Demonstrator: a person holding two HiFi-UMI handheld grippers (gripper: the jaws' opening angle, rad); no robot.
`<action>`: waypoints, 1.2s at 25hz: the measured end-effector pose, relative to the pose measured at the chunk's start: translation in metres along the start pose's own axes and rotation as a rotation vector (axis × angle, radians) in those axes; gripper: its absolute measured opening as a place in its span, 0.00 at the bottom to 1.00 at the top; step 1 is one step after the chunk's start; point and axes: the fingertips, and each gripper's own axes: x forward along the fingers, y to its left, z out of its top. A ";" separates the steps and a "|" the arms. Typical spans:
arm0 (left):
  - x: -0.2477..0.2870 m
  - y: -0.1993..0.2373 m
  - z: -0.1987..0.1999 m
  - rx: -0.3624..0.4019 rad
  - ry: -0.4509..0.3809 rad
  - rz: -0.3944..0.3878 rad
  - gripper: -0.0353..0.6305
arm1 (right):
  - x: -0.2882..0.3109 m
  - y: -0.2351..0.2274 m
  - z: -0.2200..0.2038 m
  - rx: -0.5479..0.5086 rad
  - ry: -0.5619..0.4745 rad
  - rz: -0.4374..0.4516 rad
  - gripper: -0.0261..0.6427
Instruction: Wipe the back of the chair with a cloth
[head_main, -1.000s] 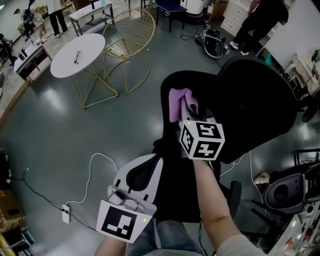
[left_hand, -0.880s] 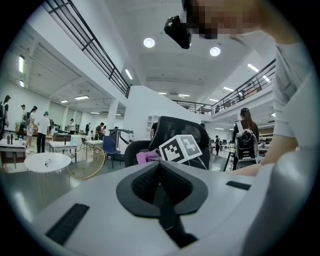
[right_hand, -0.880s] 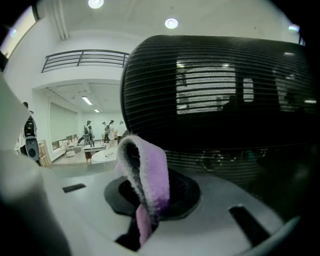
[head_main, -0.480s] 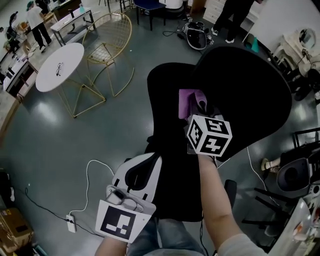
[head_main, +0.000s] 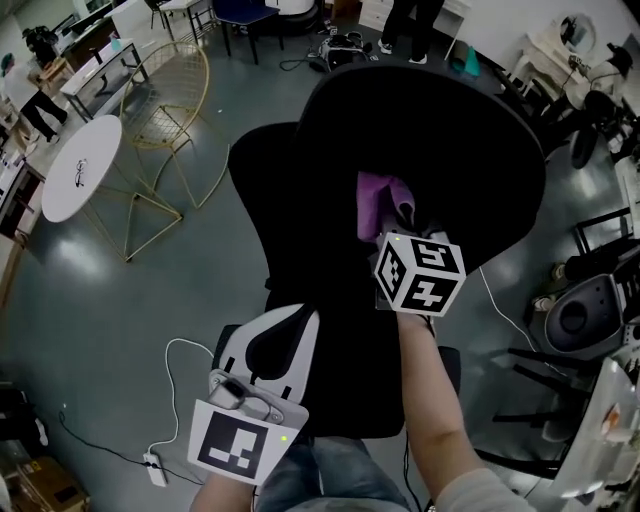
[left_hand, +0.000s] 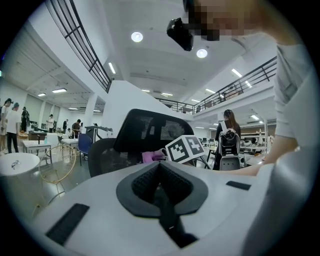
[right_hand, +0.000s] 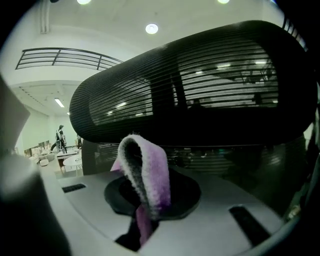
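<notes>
Your right gripper (head_main: 392, 222): jaws pinching fuzzy purple cloth (head_main: 378, 198), just beside black mesh chair back (head_main: 450, 130). Your left gripper (head_main: 283, 335), 7 o'clock from right: jaws pressed together, empty.

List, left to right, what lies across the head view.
White round table → gold wire-frame chair → purple fleecy cloth. The cloth lies over the black mesh office chair, which spans too wide to place.
</notes>
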 end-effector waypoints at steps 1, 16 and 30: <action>0.004 -0.004 -0.001 0.002 0.003 -0.014 0.07 | -0.003 -0.007 -0.001 0.002 -0.002 -0.012 0.11; 0.048 -0.055 -0.007 0.014 0.022 -0.160 0.07 | -0.045 -0.095 -0.008 0.020 -0.025 -0.161 0.11; 0.071 -0.093 -0.010 0.019 0.028 -0.266 0.07 | -0.093 -0.180 -0.017 0.048 -0.026 -0.329 0.11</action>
